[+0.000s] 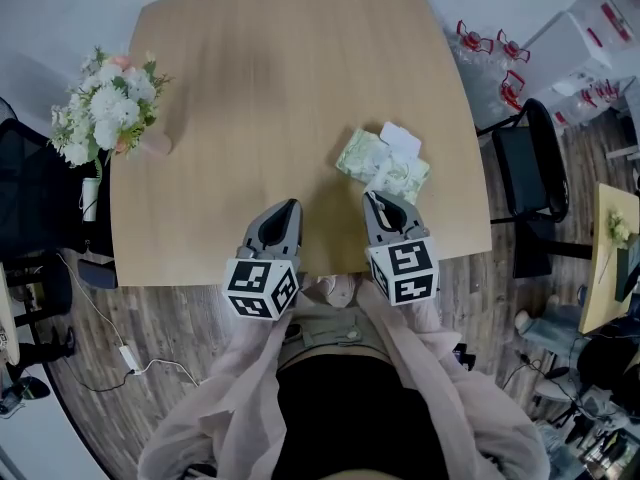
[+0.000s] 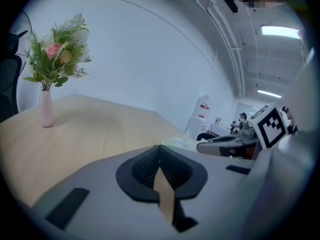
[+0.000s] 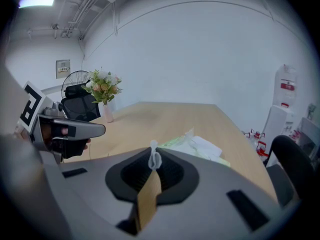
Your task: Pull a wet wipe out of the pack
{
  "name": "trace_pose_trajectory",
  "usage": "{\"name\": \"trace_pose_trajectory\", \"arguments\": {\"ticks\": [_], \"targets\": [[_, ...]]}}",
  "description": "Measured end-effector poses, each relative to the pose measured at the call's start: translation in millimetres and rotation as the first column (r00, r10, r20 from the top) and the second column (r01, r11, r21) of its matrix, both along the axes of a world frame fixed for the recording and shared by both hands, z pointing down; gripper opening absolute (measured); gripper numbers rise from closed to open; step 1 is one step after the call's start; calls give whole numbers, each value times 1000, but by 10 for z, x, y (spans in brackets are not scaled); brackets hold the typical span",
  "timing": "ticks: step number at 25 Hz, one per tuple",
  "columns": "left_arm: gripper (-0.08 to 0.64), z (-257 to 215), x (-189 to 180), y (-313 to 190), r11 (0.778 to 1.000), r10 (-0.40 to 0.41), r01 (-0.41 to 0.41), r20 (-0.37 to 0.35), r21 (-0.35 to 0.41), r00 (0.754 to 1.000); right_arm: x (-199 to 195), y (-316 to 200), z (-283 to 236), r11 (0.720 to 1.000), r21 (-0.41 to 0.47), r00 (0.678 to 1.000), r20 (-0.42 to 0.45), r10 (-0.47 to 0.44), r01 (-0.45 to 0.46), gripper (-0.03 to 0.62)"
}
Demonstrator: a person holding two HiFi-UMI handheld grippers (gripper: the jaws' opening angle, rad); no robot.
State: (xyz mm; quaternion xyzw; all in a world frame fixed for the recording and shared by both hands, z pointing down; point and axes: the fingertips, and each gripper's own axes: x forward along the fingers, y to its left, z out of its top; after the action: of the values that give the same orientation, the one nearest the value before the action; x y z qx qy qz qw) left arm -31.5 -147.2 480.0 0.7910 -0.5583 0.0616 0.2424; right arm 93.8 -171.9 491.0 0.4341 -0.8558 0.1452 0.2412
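One wet wipe (image 3: 154, 158) tip pinched, pack (image 1: 384, 166) lying right of centre on the tabletop (image 1: 250, 98).
Fingers of the right gripper (image 1: 377, 200) are clenched on that tip. The left gripper (image 1: 292, 206), clenched empty, sits to its left and should probably pin the pack before the wipe is drawn up steadily.

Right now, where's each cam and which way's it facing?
Head view: on head, steeply down at table, wipe pack, left gripper, right gripper, sleeves.
Left gripper view: on left gripper, across table toward flowers; shut jaws.
Right gripper view: on right gripper, toward wipe pack; jaws pinch wet wipe.
All share flowers; gripper views show each other's gripper.
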Motion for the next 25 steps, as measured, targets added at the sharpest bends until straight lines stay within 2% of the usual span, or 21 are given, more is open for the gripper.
{"name": "trace_pose_trajectory", "arguments": {"ticks": [7,18,25], "targets": [[11,-21,-21,22,1000,21,-21,6,5,1000,-32,34,-125,999,-22,994,102,28,-26,21],[11,-11,36,21,997,80,-80,13,8,997,-28,118,-222,998,-9,990,126,57,-56,21],[11,-77,111,-23,991,132,-133,22,21,991,36,149,-324,996,-18,981,177,85,-83,21]]}}
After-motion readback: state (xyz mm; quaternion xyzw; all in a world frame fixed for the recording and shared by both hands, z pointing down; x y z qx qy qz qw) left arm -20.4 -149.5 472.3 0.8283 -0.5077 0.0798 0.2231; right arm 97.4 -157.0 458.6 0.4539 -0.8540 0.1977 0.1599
